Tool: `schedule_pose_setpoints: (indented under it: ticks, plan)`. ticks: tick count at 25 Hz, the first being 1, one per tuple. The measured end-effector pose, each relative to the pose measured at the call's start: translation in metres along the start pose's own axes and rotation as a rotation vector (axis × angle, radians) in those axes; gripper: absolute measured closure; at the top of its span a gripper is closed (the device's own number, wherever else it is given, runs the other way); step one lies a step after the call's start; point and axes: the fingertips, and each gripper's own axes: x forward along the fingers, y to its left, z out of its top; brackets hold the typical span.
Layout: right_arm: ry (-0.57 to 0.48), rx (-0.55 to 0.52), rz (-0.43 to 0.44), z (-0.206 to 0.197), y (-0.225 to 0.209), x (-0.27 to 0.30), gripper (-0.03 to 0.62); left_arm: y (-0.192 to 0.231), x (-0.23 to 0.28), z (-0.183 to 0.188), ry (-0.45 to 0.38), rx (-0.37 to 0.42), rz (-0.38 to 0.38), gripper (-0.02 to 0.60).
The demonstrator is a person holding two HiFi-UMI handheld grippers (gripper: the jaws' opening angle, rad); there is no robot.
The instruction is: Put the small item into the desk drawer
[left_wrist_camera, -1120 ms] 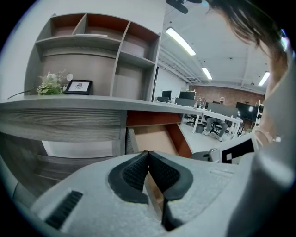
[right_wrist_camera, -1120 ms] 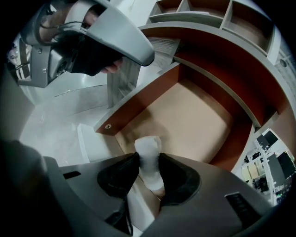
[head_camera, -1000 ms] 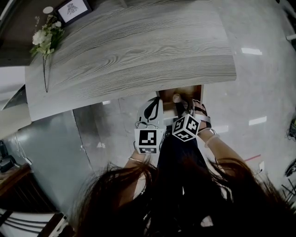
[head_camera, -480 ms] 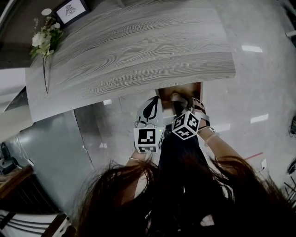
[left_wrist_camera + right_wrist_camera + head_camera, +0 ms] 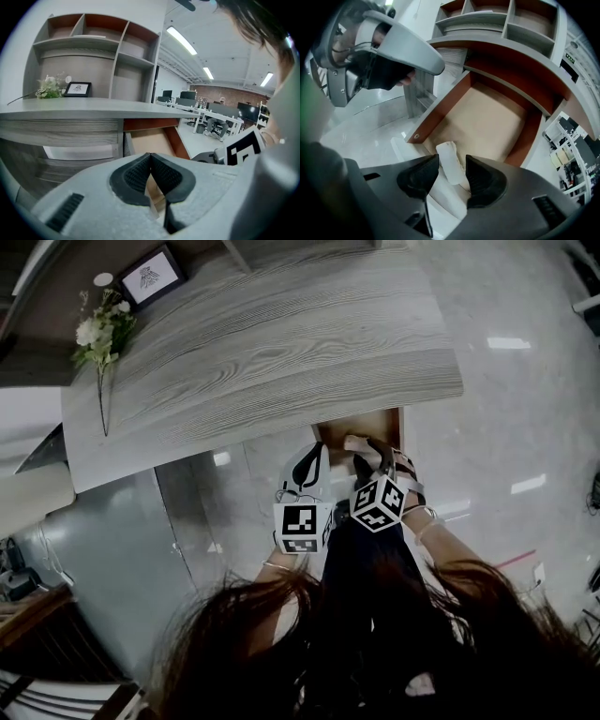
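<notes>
Lying between right tool [image 5: 452,160] jaws, just opening: small item [image 5: 449,164], drawer [image 5: 492,117] front.

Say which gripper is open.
The right gripper: its jaws have just been opening, apart around the small white item. The left gripper's jaws are together.

Most of the drawer [image 5: 375,423] under the desktop [image 5: 272,343]; lower end of the small item [image 5: 447,157] behind the right tongs [image 5: 452,168]

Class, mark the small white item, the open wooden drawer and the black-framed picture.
small white item [image 5: 451,161]: right gripper view, its middle.
open wooden drawer [image 5: 492,117]: right gripper view, bare floor.
black-framed picture [image 5: 78,89]: left gripper view, its centre.
</notes>
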Motion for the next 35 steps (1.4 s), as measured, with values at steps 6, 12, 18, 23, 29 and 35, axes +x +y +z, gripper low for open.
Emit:
schedule_pose_setpoints:
  ticks: [6, 12, 18, 23, 29, 35]
  plan:
    - [-0.027, 0.03, -0.036, 0.01, -0.009, -0.024, 0.431, -0.007, -0.01, 0.018, -0.014, 0.013, -0.008, 0.566]
    - [-0.056, 0.063, -0.065, 0.025, -0.022, -0.053, 0.453, -0.018, -0.024, 0.04, -0.02, 0.027, -0.013, 0.566]
    - [-0.072, 0.094, -0.079, 0.042, -0.036, -0.077, 0.472, -0.023, -0.035, 0.068, -0.041, 0.038, -0.01, 0.566]
    - [-0.089, 0.106, -0.083, 0.057, -0.043, -0.098, 0.49, -0.021, -0.046, 0.084, -0.038, 0.042, 0.005, 0.566]
    - [-0.111, 0.154, -0.085, 0.075, -0.054, -0.12, 0.509, -0.02, -0.056, 0.106, -0.051, 0.038, 0.025, 0.566]
    - [-0.142, 0.165, -0.104, 0.092, -0.065, -0.146, 0.52, -0.021, -0.07, 0.123, -0.055, 0.016, 0.047, 0.566]
